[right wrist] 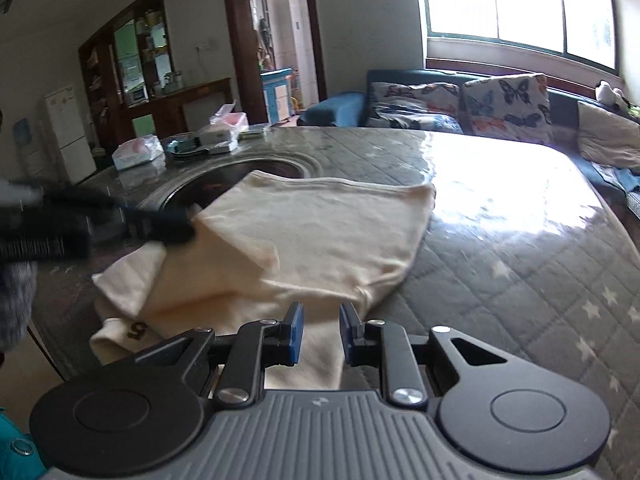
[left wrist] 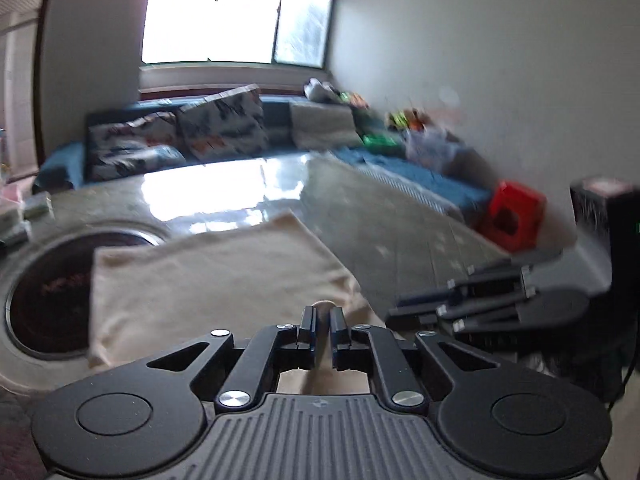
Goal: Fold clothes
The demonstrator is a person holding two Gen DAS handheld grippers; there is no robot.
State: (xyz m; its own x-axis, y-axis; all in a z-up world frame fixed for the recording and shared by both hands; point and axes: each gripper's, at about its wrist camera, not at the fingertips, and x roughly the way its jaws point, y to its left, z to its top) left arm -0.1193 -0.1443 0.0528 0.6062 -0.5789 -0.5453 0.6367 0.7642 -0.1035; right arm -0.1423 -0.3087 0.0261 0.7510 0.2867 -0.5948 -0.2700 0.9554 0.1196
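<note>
A cream garment [right wrist: 304, 240] lies partly folded on a table [right wrist: 500, 248] covered with a grey quilted, star-patterned cloth under a glossy clear sheet, its far edge lapping over a round dark inset [right wrist: 276, 170] in the tabletop. The left gripper [left wrist: 322, 326], its jaws nearly together, pinches a fold of the cream fabric between its pads; from the right wrist camera it appears blurred at the garment's left edge [right wrist: 168, 226], clamped on a raised corner. The right gripper [right wrist: 322, 334] sits at the garment's near edge with its blue-padded jaws narrowly parted and a strip of the cloth running between them; whether the pads press on the fabric cannot be told. A dark numeral is printed on a near-left flap [right wrist: 138, 330]. Beyond the table stand a blue sofa [right wrist: 344, 106] with butterfly-print cushions [right wrist: 508, 102] beneath a bright window [right wrist: 516, 4]. Tissue packs and boxes [right wrist: 140, 152] crowd the table's far-left end.
</note>
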